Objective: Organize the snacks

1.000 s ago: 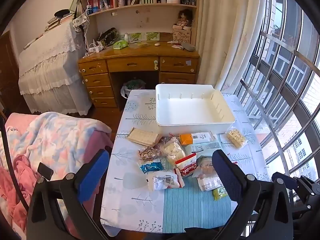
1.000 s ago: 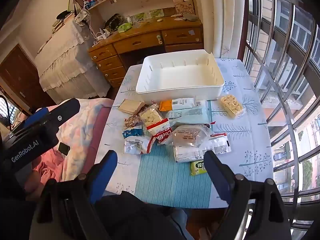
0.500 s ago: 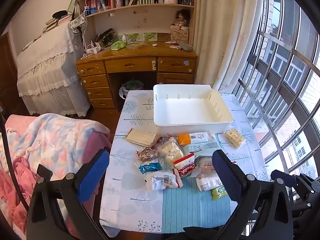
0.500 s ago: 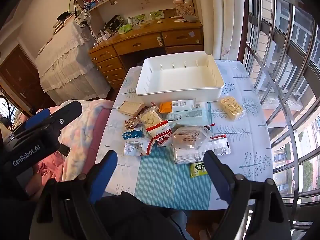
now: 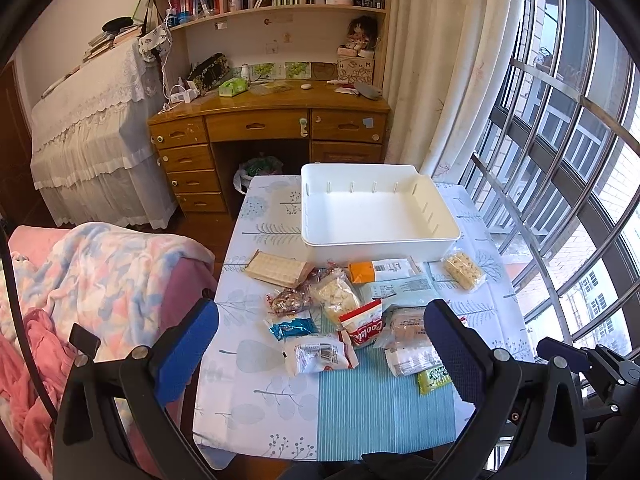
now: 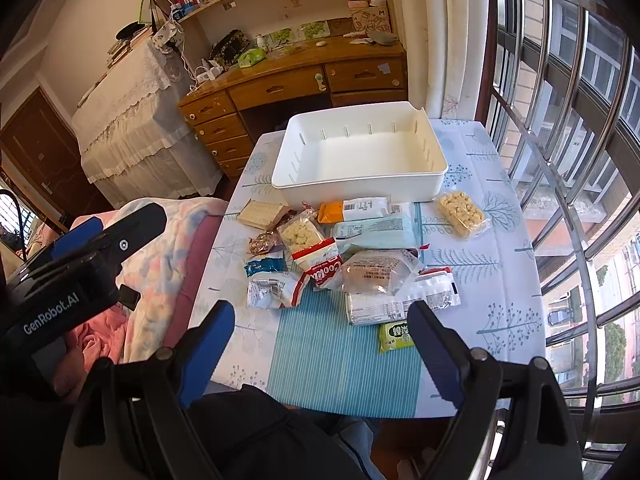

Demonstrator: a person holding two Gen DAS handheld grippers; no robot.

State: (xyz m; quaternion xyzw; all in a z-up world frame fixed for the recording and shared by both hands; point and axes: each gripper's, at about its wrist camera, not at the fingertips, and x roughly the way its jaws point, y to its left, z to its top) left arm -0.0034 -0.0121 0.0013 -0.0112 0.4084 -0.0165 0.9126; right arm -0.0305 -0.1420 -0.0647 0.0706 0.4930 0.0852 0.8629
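Observation:
An empty white bin [image 5: 380, 242] [image 6: 356, 190] stands at the far side of the small table. Several snack packets lie loose in front of it: a wafer pack [image 5: 278, 272], an orange packet [image 6: 332, 212], a red-and-white packet [image 5: 364, 326] [image 6: 322, 264], a pale blue pack [image 6: 374, 232], a yellow puffed bar [image 5: 464, 270] [image 6: 460, 212] and a small green packet [image 6: 394, 336]. My left gripper [image 5: 320, 320] hangs open over the table's near edge, holding nothing. My right gripper [image 6: 320, 316] is open and empty too, above the striped blue mat [image 6: 344, 356].
The table [image 5: 256, 376] wears a pale leaf-print cloth. A bed with a pink and blue blanket [image 5: 100, 272] lies close on the left. A wooden desk [image 5: 268, 124] stands behind, and window bars [image 5: 552, 184] run along the right. The person's dark-clothed lap [image 6: 256, 432] sits below.

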